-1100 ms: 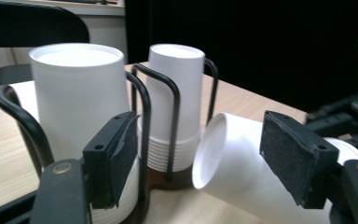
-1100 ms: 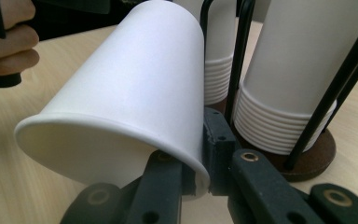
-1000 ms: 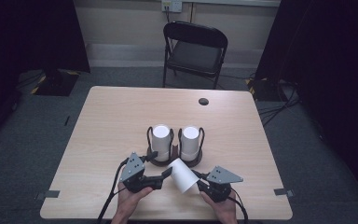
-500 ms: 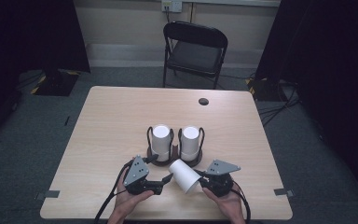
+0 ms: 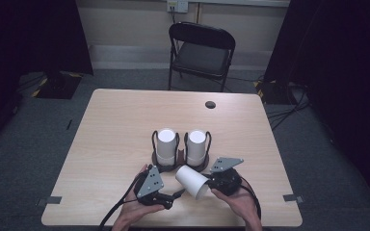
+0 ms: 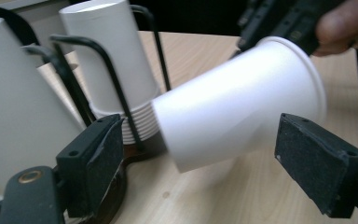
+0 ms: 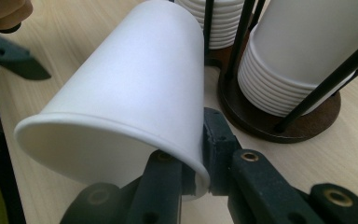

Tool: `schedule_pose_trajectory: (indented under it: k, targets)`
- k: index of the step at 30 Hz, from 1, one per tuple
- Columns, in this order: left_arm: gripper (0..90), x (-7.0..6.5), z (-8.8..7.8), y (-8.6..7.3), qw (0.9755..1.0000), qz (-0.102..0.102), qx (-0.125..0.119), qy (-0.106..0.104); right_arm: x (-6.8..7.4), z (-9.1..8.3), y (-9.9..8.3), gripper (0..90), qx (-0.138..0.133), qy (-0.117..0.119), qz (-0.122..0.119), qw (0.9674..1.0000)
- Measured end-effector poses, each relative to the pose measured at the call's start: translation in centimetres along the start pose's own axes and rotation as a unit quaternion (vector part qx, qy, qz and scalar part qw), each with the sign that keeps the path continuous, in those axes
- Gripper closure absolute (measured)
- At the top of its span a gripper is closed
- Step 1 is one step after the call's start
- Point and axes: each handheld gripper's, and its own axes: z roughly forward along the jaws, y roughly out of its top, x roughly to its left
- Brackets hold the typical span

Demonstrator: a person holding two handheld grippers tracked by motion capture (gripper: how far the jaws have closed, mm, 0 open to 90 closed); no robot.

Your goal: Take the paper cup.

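A light wooden table [image 5: 115, 125] fills mid-frame, a black folding chair [image 5: 201, 53] behind it. At lower left, the left gripper [image 5: 173, 195] has just been opening, jaws wide and clear of the loose cup [image 5: 192, 181]. Lower right, the right gripper [image 5: 211, 182] pinches that cup's rim, lifted off the stacks in the cup holder [image 5: 180, 166]; placing remains. No writing is readable.

**Colours on my table**

I see a plain white paper cup [image 5: 191, 181] with no print. The two cup stacks [image 5: 165, 146] behind it are the same white, ribbed with thin grey rim lines, inside black wire holders [image 6: 116, 86] on dark brown round bases [image 7: 279, 122]. My grippers are black, the left gripper [image 5: 173, 196] and right gripper [image 5: 211, 183] each topped by a grey plate. The table [image 5: 115, 125] is pale wood grain. The chair [image 5: 201, 50] is black.
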Motion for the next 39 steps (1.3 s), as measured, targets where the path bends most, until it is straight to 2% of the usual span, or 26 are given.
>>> schedule_pose_trajectory:
  k: [4,8,9,14,17,19,23,27,32,39]
  targets:
    - [15.6,-0.3,0.3,0.4,0.9995,0.031,0.007,-0.005,-0.1,-0.1,0.3,85.2,0.014,0.007,-0.006,0.9999]
    - [15.6,-0.5,0.7,0.4,0.9987,0.047,0.010,-0.013,-0.1,-0.2,0.5,85.3,0.021,0.012,-0.007,0.9997]
    - [15.6,-0.6,0.7,0.5,0.9981,0.057,0.013,-0.018,-0.1,-0.2,0.6,85.3,0.022,0.013,-0.008,0.9996]
    - [15.6,-0.7,1.1,0.2,0.9973,0.069,0.022,-0.015,-0.1,0.0,0.7,85.2,0.034,0.020,-0.014,0.9991]
    - [15.7,-0.9,1.3,0.0,0.9959,0.083,0.028,-0.023,-0.1,0.1,0.7,85.3,0.041,0.023,-0.011,0.9988]
    - [15.7,-1.1,1.6,-0.1,0.9955,0.086,0.028,-0.028,-0.1,0.2,0.7,85.3,0.045,0.026,-0.012,0.9985]
    - [15.4,-1.2,2.0,-0.2,0.9935,0.103,0.042,-0.023,-0.2,0.3,0.7,85.3,0.051,0.029,-0.013,0.9982]
    - [15.3,-1.2,2.1,-0.2,0.9910,0.126,0.034,-0.029,-0.2,0.2,0.8,85.3,0.056,0.034,-0.012,0.9977]
    - [14.7,-1.3,2.6,-0.2,0.9896,0.132,0.026,-0.052,-0.3,0.2,0.9,85.5,0.066,0.036,-0.017,0.9970]
    - [13.7,-1.6,3.1,-0.4,0.9887,0.135,0.031,-0.057,-0.4,0.4,0.8,86.0,0.067,0.037,-0.012,0.9970]
